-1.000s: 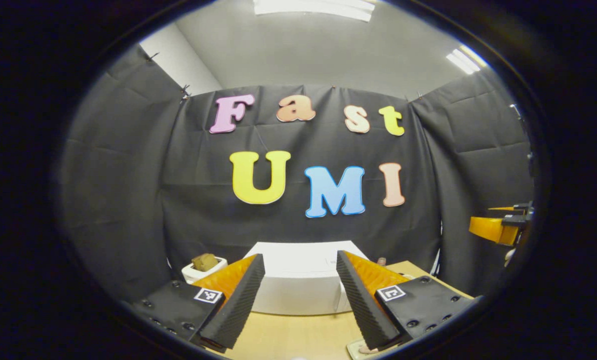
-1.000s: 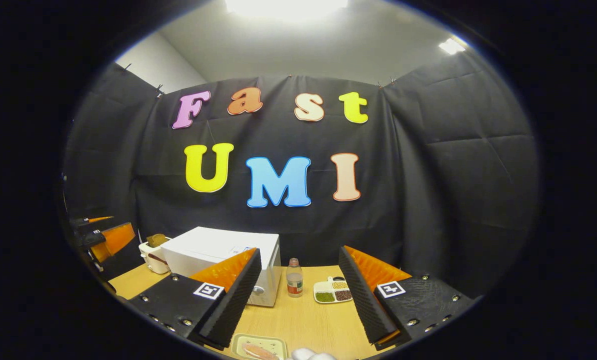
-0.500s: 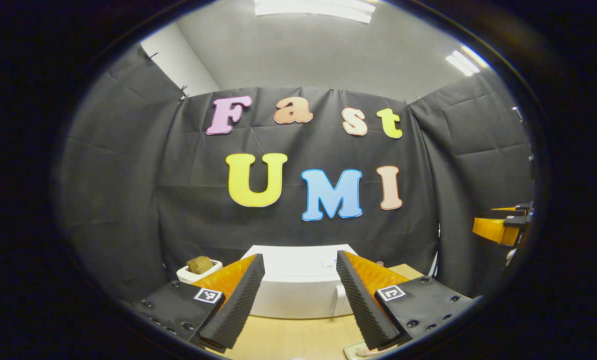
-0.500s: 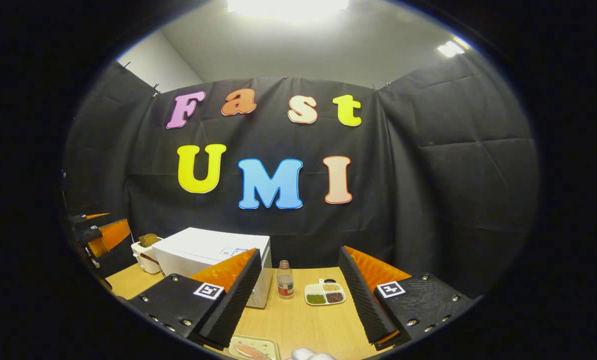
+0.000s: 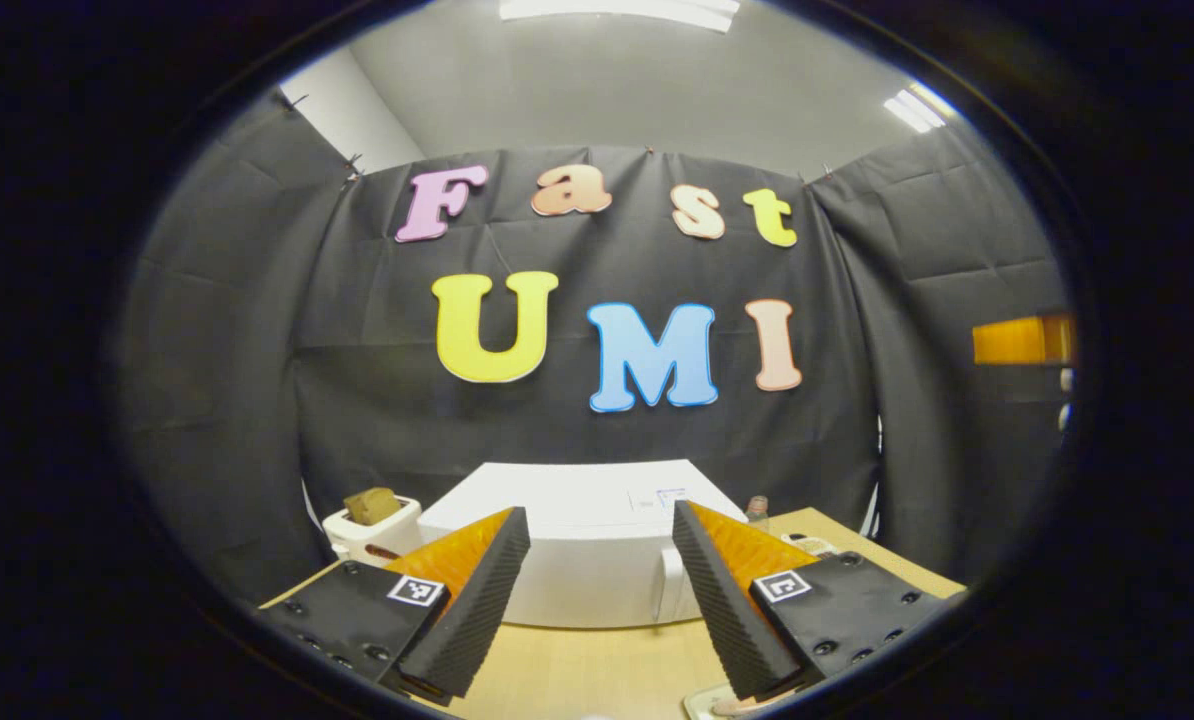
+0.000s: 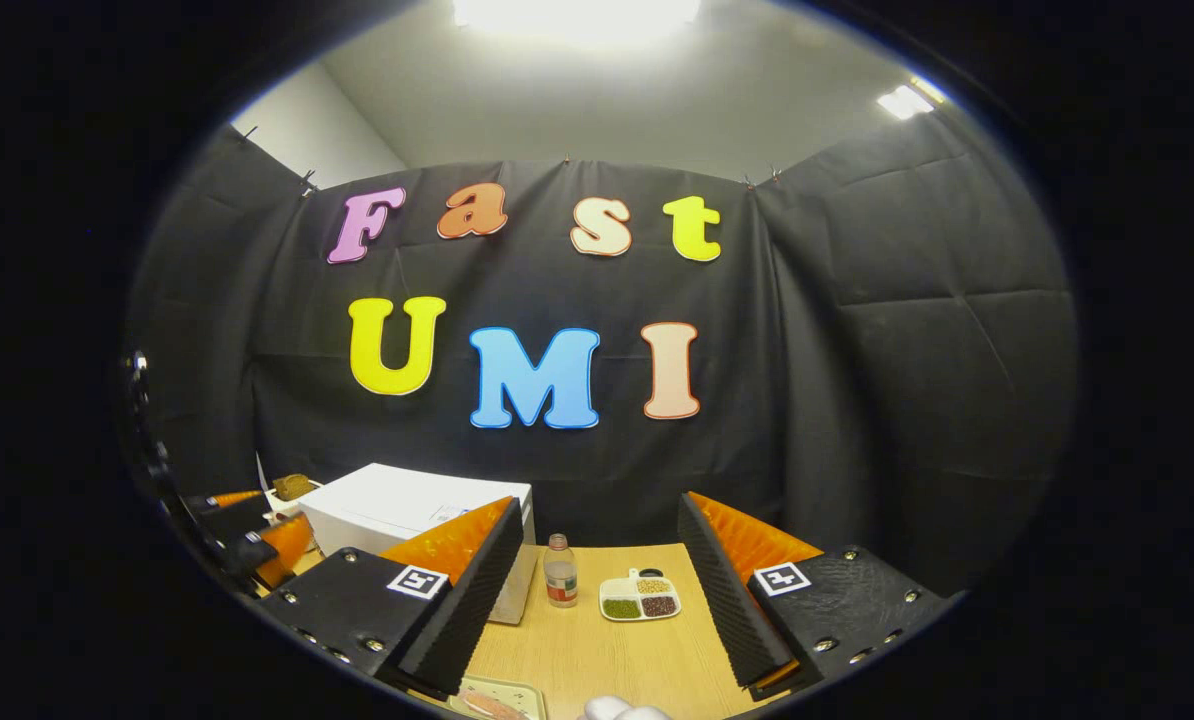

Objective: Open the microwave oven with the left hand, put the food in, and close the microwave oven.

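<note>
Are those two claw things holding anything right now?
No. The left gripper and right gripper both have open jaws with nothing between them; the microwave oven stands untouched.

A light wooden table (image 6: 607, 650) carries a small clear bottle with a red label (image 6: 559, 583) and, just beside it, a white divided dish of green, brown and tan grains (image 6: 640, 600). A white toaster holding brown bread (image 5: 369, 522) stands near the table's far left corner.
</note>
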`<state>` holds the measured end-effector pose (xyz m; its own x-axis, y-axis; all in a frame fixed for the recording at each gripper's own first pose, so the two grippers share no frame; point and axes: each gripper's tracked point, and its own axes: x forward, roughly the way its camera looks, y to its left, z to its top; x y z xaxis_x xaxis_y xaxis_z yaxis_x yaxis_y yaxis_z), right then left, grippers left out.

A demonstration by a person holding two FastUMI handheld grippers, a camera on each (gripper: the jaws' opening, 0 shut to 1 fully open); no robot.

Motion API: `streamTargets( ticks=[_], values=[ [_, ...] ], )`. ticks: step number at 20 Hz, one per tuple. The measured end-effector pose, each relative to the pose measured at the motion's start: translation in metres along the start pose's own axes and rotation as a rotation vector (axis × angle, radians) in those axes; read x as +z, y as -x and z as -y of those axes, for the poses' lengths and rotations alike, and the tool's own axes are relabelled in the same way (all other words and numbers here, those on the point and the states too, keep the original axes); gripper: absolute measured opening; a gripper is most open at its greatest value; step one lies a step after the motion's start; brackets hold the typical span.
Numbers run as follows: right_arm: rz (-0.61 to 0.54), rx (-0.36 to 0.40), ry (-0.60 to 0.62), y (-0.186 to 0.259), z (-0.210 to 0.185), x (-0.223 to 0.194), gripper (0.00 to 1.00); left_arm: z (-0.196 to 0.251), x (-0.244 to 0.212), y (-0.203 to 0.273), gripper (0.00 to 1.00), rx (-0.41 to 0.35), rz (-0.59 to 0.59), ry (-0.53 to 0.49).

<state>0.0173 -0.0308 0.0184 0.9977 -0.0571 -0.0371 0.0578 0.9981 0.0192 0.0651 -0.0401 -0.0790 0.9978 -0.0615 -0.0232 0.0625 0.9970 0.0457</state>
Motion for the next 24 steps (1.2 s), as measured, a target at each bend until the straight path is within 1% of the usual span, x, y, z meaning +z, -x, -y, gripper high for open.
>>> streamTargets(
  ticks=[2, 5, 8, 10, 11, 13, 15, 16, 17, 18, 19, 20, 21, 22, 24],
  values=[
    [-0.004, -0.015, 0.008, 0.001, 0.007, 0.006, 0.95, 0.018, -0.032, -0.016, 0.94, -0.031, -0.020, 0.000],
    [-0.012, -0.043, 0.029, 0.003, 0.018, 0.013, 0.95, 0.042, -0.079, -0.043, 0.98, -0.060, -0.059, -0.011],
    [-0.028, -0.071, 0.059, 0.002, 0.030, 0.015, 0.95, 0.066, -0.123, -0.076, 0.95, -0.089, -0.097, -0.011],
    [-0.043, -0.085, 0.084, 0.001, 0.036, 0.014, 0.95, 0.076, -0.143, -0.100, 0.97, -0.091, -0.114, -0.002],
    [-0.047, -0.091, 0.099, 0.001, 0.038, 0.014, 0.95, 0.080, -0.150, -0.112, 0.95, -0.090, -0.120, -0.001],
    [-0.069, -0.107, 0.130, -0.001, 0.045, 0.008, 0.95, 0.087, -0.167, -0.134, 0.99, -0.086, -0.139, 0.006],
    [-0.084, -0.119, 0.140, -0.002, 0.050, 0.008, 0.95, 0.090, -0.182, -0.151, 0.95, -0.073, -0.161, -0.006],
    [-0.089, -0.126, 0.140, -0.003, 0.052, 0.008, 0.95, 0.087, -0.187, -0.158, 0.99, -0.061, -0.164, -0.006],
    [-0.090, -0.136, 0.141, -0.004, 0.057, 0.008, 0.95, 0.087, -0.190, -0.162, 0.99, -0.056, -0.169, -0.002],
    [-0.085, -0.147, 0.144, -0.006, 0.061, 0.010, 0.95, 0.087, -0.195, -0.166, 0.95, -0.050, -0.173, 0.002],
    [-0.088, -0.159, 0.145, -0.008, 0.063, 0.011, 0.95, 0.088, -0.199, -0.168, 0.95, -0.051, -0.180, 0.003],
    [-0.089, -0.161, 0.142, -0.008, 0.065, 0.009, 0.95, 0.089, -0.203, -0.171, 0.97, -0.047, -0.184, 0.003],
    [-0.087, -0.163, 0.140, -0.008, 0.065, 0.010, 0.95, 0.088, -0.205, -0.173, 0.95, -0.046, -0.187, 0.003],
    [-0.089, -0.166, 0.141, -0.009, 0.066, 0.009, 0.95, 0.087, -0.206, -0.175, 0.97, -0.043, -0.186, 0.004],
    [-0.097, -0.164, 0.145, -0.010, 0.065, 0.004, 0.95, 0.087, -0.210, -0.181, 0.96, -0.035, -0.196, 0.003]
  ],
)
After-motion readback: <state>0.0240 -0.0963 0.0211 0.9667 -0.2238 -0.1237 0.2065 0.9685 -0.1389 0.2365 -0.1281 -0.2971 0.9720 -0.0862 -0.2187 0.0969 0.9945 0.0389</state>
